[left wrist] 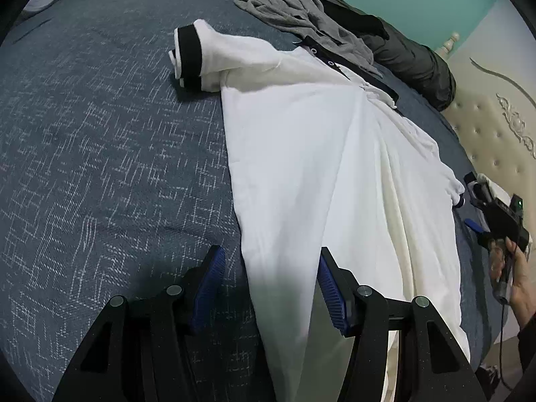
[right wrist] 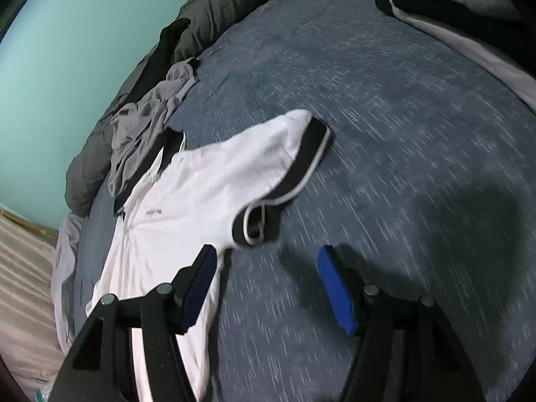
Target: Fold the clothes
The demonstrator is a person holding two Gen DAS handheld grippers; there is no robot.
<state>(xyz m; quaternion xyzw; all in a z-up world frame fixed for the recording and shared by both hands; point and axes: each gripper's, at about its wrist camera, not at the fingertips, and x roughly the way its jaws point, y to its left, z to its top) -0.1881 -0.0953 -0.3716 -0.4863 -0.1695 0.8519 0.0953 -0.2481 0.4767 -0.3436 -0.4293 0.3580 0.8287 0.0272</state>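
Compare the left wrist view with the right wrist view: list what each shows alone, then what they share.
Left wrist only: the cream tufted headboard, and a hand holding the right claw beside the shirt's far sleeve.

Right wrist only: a stack of folded cream and black clothes and the pale striped floor.

Both: the white polo shirt with black trim, the crumpled grey garment, the blue woven bedcover.

tongs (right wrist: 268, 288) open, empty | white shirt (right wrist: 187, 207) flat | bedspread (right wrist: 402, 134)
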